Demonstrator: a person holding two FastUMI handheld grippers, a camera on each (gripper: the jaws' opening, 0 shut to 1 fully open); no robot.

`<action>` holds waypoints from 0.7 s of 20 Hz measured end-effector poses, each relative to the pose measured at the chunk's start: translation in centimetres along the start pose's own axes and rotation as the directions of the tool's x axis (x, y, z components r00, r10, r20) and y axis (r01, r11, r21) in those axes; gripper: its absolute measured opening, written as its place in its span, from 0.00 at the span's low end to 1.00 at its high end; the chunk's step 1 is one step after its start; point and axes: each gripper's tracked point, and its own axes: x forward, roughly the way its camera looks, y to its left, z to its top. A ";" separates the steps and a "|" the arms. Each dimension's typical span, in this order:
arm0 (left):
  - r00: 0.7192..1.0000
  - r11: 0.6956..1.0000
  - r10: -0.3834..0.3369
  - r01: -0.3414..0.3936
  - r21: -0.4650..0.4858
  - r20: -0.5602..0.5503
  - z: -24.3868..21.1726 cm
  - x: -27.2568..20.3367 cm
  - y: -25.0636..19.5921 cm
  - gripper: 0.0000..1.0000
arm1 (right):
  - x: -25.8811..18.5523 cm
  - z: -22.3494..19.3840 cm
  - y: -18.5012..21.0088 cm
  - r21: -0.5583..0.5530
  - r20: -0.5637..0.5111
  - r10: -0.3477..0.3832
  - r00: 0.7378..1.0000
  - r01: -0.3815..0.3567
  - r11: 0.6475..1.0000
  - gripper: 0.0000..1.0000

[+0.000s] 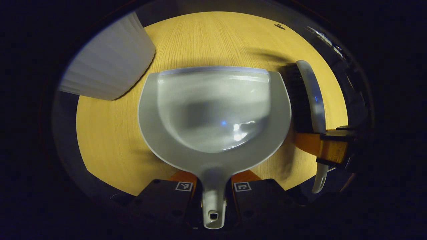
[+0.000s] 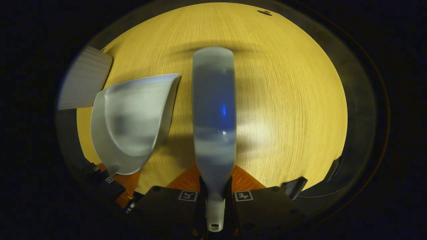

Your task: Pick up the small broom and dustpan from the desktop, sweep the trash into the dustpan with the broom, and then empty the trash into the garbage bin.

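Wood-grain desktop (image 1: 110, 133) spread out under both tools, lit warm, with dark booth beyond its edge. And look at that: the left gripper (image 1: 213, 191) was clamped on the dustpan (image 1: 213, 113) by its handle, the pan running straight forward from the jaws with its open lip pointing away. The right gripper (image 2: 215, 196) had its jaws closed on the handle of the small broom (image 2: 214, 110), long axis dead ahead as well.

Here was the relation that mattered: in the left gripper view the broom (image 1: 308, 96) sat just beside the pan's right edge, bristles facing the pan, its length roughly parallel to the pan's handle line. So broom to the right, pan to the left, close alongside each other. The garbage bin (image 1: 106, 60), pale and ribbed, stood near the pan's far left corner, on the left gripper's side.

The left gripper view gave the dark bristles and a bare-looking pan interior; the right gripper view gave the broom's smooth back and the pan (image 2: 133, 120) from the side. No trash could be made out on the wood, so my read was that emptying or finishing was near.
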 end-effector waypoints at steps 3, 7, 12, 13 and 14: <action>0.999 1.000 -0.010 0.010 0.013 -0.031 0.1 -0.1 -0.5 0.41 | -0.6 -0.4 -0.7 -0.018 -0.012 -0.020 1.000 0.020 1.000 0.33; 0.999 0.999 -0.042 0.042 -0.028 0.012 -1.0 -0.8 -1.4 0.76 | -1.7 -0.8 -0.6 -0.005 0.020 0.001 1.000 0.000 1.000 1.00; 0.995 1.000 -0.014 0.012 0.013 0.099 -1.7 -3.8 -0.5 0.76 | -4.4 -1.6 -0.8 -0.003 0.078 0.032 0.996 -0.032 0.999 0.94; 0.992 0.999 -0.009 0.004 0.038 0.127 -2.2 -4.6 -0.4 0.76 | -5.6 -1.8 -0.9 -0.010 0.112 0.042 0.993 -0.042 0.999 1.00; 0.986 0.996 -0.001 -0.014 0.083 0.169 -2.5 -5.6 -0.2 0.76 | -6.9 -2.0 -1.1 -0.019 0.147 0.047 0.988 -0.044 0.999 1.00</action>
